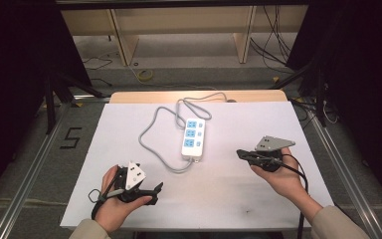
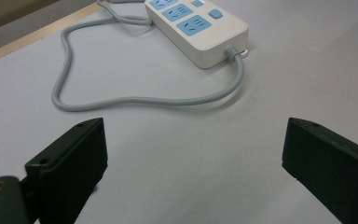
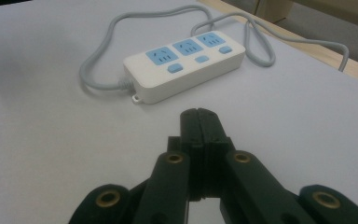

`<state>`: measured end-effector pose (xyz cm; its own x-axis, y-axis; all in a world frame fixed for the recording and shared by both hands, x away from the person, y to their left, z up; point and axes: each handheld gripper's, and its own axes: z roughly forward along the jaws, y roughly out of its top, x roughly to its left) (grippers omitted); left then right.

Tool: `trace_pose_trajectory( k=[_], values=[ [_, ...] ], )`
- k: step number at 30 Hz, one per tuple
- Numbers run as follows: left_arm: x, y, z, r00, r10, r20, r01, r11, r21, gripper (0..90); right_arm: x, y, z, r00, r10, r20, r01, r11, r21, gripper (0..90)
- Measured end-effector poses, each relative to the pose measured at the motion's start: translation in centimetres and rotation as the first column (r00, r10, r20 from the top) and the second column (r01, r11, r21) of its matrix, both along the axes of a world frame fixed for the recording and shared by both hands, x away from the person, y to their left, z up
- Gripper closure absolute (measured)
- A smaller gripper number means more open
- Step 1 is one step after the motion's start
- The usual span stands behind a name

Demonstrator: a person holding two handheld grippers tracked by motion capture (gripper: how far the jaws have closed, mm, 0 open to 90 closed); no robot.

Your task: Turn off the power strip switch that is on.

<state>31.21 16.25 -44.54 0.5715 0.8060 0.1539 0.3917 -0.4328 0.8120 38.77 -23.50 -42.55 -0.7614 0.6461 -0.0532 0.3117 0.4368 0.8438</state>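
A: We are looking down on a white sheet (image 1: 129, 149) covering a wooden table (image 1: 129, 96), with grey floor and dark curtains around it and shelving at the back.

B: Going left to right, we are seeing the left gripper (image 1: 151, 193) near the sheet's near-left corner, its jaws standing wide apart with nothing between them, only bare sheet.

A: Past it, near the middle of the sheet towards the far edge, the power strip (image 1: 194, 138) is lying flat, its grey cord (image 1: 149, 144) looping off to the left and back. It is well apart from both grippers.

B: Near the right edge we are seeing the right gripper (image 1: 239, 152), jaws pressed fully together and gripping nothing, pointing towards the strip.
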Motion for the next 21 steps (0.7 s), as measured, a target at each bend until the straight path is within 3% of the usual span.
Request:
trace_pose_trajectory(
  k=[21],
  values=[
    [0.0,-0.1,0.0,0.9999,-0.01,-0.004,0.01,0.9999,0.004,6.5,2.2,2.3,-0.1,0.9999,0.006,-0.008,-0.006,1.0,-0.016,90.0]
  ],
)
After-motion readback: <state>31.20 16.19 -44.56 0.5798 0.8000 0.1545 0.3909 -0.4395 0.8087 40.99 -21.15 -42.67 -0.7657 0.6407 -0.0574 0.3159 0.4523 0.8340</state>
